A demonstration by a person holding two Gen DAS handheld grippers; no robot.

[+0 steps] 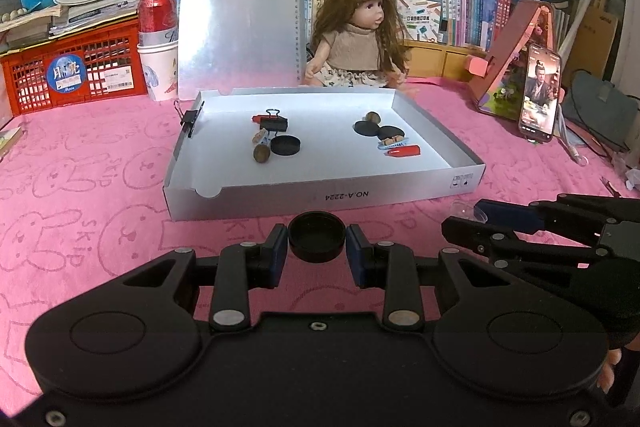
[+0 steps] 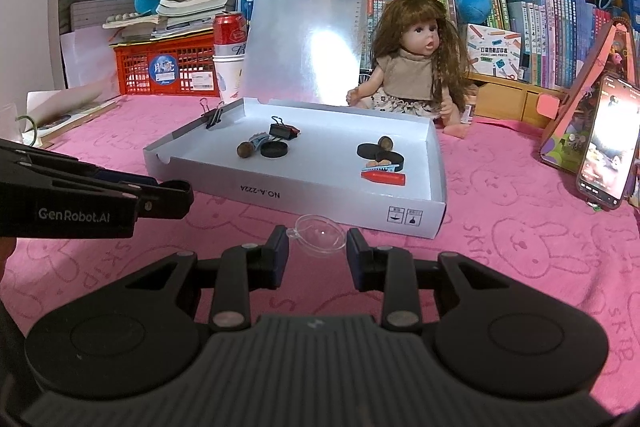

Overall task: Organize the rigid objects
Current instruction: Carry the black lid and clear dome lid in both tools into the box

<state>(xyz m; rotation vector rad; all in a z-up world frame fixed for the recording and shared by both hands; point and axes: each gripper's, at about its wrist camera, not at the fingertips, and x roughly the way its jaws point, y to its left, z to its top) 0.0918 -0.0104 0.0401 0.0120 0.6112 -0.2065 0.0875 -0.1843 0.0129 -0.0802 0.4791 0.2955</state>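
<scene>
Holding a black cap (image 1: 316, 237) between its pads, the left claw (image 1: 317, 247) sits low over the pink cloth (image 1: 100, 187) just in front of the white box (image 1: 320, 193). The pads touch the cap on both sides, so I judge it grasped, probably for a lift over the box's near wall. The right claw (image 2: 317, 251) is beside it, with a clear dome (image 2: 320, 233) lying between its fingers. There is a gap on each side of the dome, so this claw looks released, lined up but not yet gripping.

Inside the box the pieces lie in two small clusters, which suggests sorting by set. On the left are a binder clip (image 1: 274, 123), a brown nut (image 1: 262, 151) and another black cap (image 1: 285, 145). On the right are two black discs (image 1: 368, 127), a second nut (image 1: 373, 117) and a red piece (image 1: 404, 151). By that pattern, the held cap likely belongs with one of these groups. Another clip (image 1: 190, 121) pinches the box's left wall, perhaps to keep the corner square.

The box front reads "NO.A-222A", upside down from here. The left claw's arm in the right view is marked "GenRobot.AI". The cloth repeats "SKIP" beside rabbit outlines. Behind, a doll (image 1: 362, 35) sits against the books, a red can (image 1: 157, 13) stands in a paper cup, and a phone (image 1: 540, 93) leans on a stand; its print is too small to read.
</scene>
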